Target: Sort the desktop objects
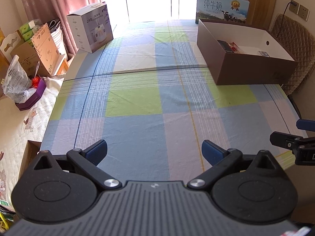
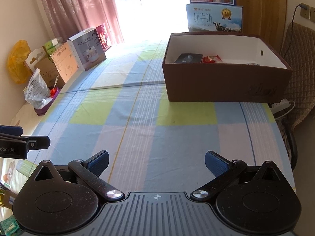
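Inside the brown box (image 2: 226, 82) at the desk's (image 2: 147, 133) far right lie a black case (image 2: 188, 58) and red packet (image 2: 211, 59), probably light, easiest gripped across edges; left tool (image 1: 154, 152) and right tool (image 2: 157, 162) both gape, empty.

A checked tablecloth (image 1: 137, 102) in blue, green and pale squares covers the table. At eleven o'clock a white humidifier carton (image 1: 90, 29) stands by the pink curtain (image 1: 59, 4). At one o'clock a blue milk carton (image 1: 221, 8) stands before the bright window. Off at nine o'clock, a purple tray (image 1: 29, 98) holds a clear plastic bag (image 1: 14, 84), with cardboard boxes (image 1: 35, 55) behind it. At two o'clock a quilted chair (image 1: 293, 45) sits under a wall socket (image 1: 299, 9).
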`<state>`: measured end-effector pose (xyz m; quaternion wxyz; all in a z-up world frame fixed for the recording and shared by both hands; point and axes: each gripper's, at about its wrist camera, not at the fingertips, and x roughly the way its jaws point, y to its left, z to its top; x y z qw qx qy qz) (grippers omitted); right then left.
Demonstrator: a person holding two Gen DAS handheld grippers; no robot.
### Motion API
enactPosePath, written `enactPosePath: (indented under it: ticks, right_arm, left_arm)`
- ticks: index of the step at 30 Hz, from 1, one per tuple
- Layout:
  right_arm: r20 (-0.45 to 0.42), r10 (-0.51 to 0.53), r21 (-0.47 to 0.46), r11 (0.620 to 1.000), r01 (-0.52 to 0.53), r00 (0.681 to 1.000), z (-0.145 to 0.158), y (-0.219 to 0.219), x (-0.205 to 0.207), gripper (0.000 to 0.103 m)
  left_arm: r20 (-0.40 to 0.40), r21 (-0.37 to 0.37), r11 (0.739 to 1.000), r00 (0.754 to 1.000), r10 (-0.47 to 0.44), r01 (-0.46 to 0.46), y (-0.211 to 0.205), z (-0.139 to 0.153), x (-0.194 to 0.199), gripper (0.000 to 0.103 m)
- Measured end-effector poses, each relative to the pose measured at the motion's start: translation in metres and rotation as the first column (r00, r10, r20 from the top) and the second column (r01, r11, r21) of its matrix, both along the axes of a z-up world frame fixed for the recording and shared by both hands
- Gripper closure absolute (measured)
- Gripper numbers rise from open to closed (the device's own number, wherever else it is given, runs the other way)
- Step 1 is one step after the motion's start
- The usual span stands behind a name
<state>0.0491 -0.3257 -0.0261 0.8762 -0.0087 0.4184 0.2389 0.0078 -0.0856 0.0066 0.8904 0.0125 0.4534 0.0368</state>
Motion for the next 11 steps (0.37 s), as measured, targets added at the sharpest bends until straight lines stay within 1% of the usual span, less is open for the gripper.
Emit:
enactPosePath:
  ticks: [11]
  right_arm:
    - [-0.001,0.018,0.001,1.0,-0.018,1.0,-0.0014,0.0,0.0073,0.002]
  left_arm:
    - [-0.001,0.002,1.0,1.0,0.012,-0.012,-0.0043,-0.0014,0.0058,0.002]
